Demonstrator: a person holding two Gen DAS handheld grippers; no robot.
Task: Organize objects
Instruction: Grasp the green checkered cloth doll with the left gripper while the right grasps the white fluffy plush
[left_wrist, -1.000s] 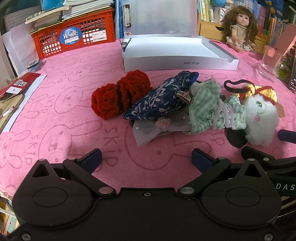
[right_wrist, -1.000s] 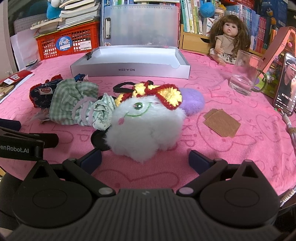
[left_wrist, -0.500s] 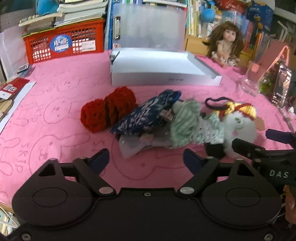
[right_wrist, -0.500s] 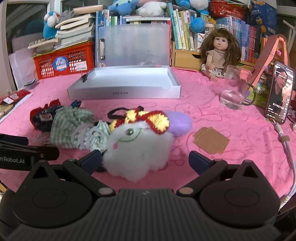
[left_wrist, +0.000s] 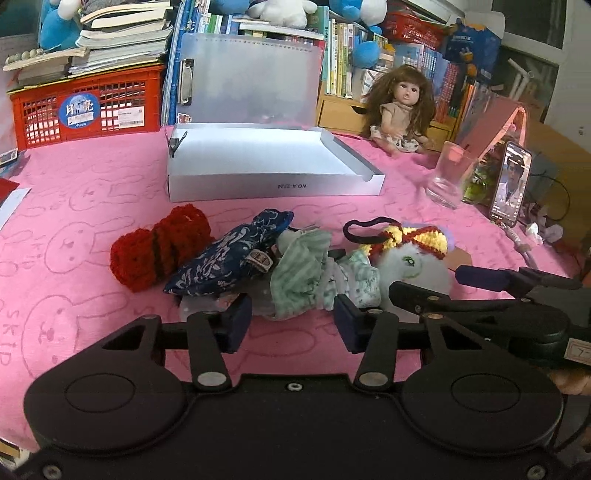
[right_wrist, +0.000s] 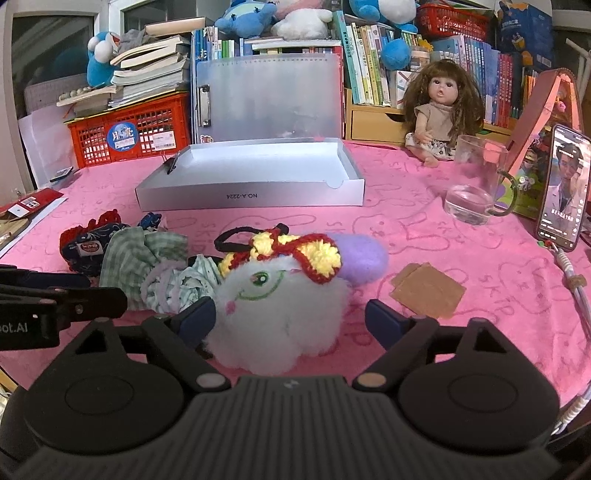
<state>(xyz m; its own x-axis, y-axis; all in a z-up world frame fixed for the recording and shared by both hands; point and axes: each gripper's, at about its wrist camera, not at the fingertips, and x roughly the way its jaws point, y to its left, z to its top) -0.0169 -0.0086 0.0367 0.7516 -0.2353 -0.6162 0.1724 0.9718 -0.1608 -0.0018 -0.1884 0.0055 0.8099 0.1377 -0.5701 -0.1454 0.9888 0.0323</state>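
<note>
We count one white plush (right_wrist: 280, 314) low at centre frame, between our right gripper (right_wrist: 290, 321)'s spread, closing jaws, ungrasped. Our left gripper (left_wrist: 293, 319)'s jaws, closing too, grasp nothing before one green cloth (left_wrist: 303, 277). One silver box (right_wrist: 255, 177) sits at upper centre.

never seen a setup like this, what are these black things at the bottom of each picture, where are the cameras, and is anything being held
The black shapes are two hand-held grippers, one in each of a person's hands; no robot arm. Each carries a camera looking forward along its fingers, so each picture is one gripper's own view.

On the pink cloth lie a red crochet roll, a blue patterned pouch, green checked fabric and a white fluffy toy. Behind them sits an open grey box.

The left gripper has just been closing, its fingers at the near edge of the fabric; whether they pinch it is unclear. The right gripper, also narrowing, straddles the toy without squeezing it.
</note>
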